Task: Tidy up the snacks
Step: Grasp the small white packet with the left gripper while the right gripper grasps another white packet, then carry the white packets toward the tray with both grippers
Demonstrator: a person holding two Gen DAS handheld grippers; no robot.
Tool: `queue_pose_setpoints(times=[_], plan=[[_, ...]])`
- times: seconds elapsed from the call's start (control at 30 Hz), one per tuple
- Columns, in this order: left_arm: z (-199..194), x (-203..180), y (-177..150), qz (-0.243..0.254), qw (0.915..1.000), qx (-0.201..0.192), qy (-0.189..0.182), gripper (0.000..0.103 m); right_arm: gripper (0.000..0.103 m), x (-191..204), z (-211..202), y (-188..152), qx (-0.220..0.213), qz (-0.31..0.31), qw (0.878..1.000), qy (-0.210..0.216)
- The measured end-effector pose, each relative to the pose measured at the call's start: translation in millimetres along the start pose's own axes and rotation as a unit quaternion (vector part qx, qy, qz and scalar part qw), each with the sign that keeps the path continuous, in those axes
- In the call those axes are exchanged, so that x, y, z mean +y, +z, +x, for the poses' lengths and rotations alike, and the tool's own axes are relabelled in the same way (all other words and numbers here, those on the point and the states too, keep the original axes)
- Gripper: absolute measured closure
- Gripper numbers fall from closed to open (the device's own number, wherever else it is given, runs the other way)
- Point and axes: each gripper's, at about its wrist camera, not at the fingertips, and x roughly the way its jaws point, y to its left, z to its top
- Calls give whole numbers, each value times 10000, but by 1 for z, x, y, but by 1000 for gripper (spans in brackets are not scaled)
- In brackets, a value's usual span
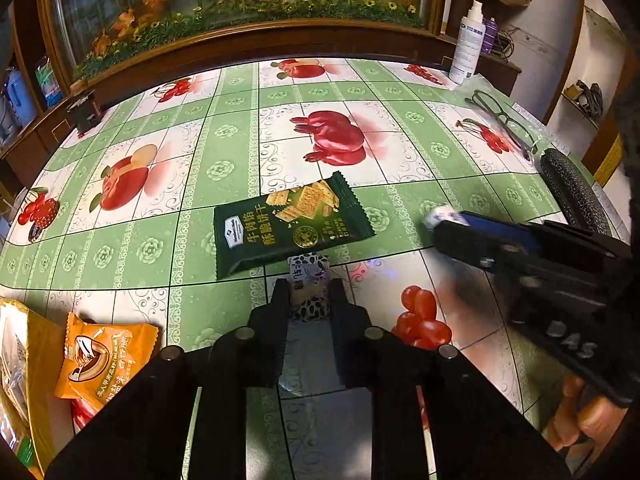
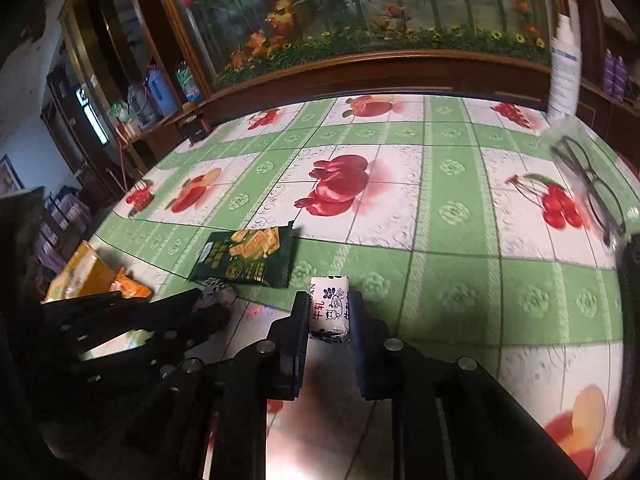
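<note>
We have the left gripper (image 1: 309, 294) closed on a seed-print snack pack (image 1: 309, 280) & the right gripper (image 2: 329, 312) closed on a white candy (image 2: 329, 307) (both light, soft wrappers, low over the table (image 1: 400, 160)), so hold mid-body, gently.

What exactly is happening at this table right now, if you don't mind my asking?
A person is sorting snacks with two handheld tools. The left claw is shut on a small seed-patterned packet, the right claw on a white candy. A green cracker packet lies just beyond on the tablecloth, orange packets to the left.
</note>
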Motion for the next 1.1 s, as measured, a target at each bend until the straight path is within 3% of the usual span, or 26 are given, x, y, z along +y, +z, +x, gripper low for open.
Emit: queue_pose_setpoints(times=[0.23,0.5,0.77,1.1], plan=[[-21,7,-22,-158,9999,-66,2,87,83,-4,-59,-23,-337,416,9981,318],[-85,16,-55,-409,9964,-488,567,87,83,19,-121,-61,-706,680,9925,729],[-153,32,-71,-500,9854,-1160,1138,87,83,64,-156,-71,-920,363,9908,919],[-188,65,-94,-836,9772,-1406,1351,87,84,124,-172,-76,-1054,-197,9886,1057]])
